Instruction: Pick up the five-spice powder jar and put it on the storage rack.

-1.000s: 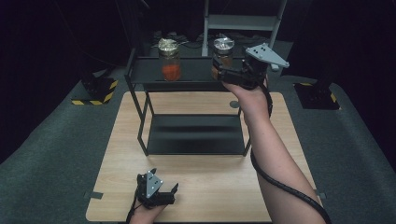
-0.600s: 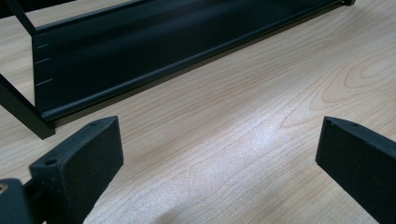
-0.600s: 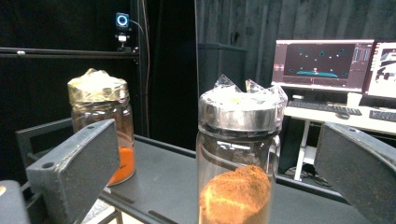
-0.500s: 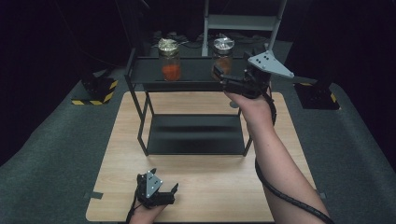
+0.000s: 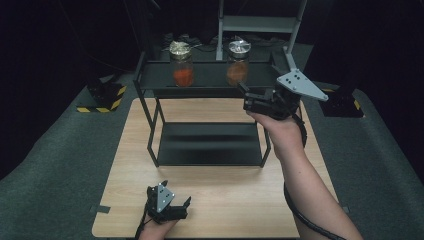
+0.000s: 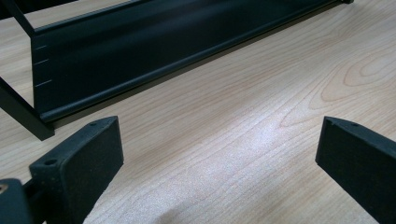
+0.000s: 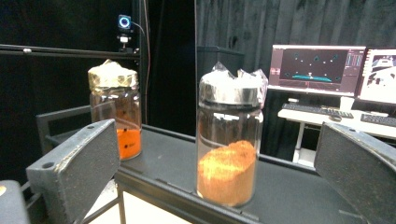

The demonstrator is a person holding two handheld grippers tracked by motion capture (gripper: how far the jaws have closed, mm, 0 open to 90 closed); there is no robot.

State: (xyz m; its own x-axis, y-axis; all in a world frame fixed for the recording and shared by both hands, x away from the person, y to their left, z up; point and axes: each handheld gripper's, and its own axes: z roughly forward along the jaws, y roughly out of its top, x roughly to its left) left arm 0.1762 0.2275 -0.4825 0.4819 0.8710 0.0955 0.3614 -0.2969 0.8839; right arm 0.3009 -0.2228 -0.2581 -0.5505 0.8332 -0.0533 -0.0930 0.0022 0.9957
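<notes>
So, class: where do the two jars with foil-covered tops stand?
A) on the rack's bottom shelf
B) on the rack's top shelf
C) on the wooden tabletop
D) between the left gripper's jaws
B: the silver-topped jar and the gold-topped jar both stand upright on the black rack's top shelf, just ahead of the open right gripper.

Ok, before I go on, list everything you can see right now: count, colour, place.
Silver-lidded jar: 1, clear glass with brownish-orange powder, right on the rack's top shelf, in front of the right gripper's open jaws.
Gold-lidded jar: 1, clear glass with bright orange contents, left on the same shelf.
Rack: 1, black metal, two shelves, far half of the table.
Table: 1, light wood.
Monitors: 2, lit, on a desk behind the rack, with keyboards.
Right gripper: 1, black, open, raised at the top shelf's right end.
Left gripper: 1, black, open, low over the table's near edge.
</notes>
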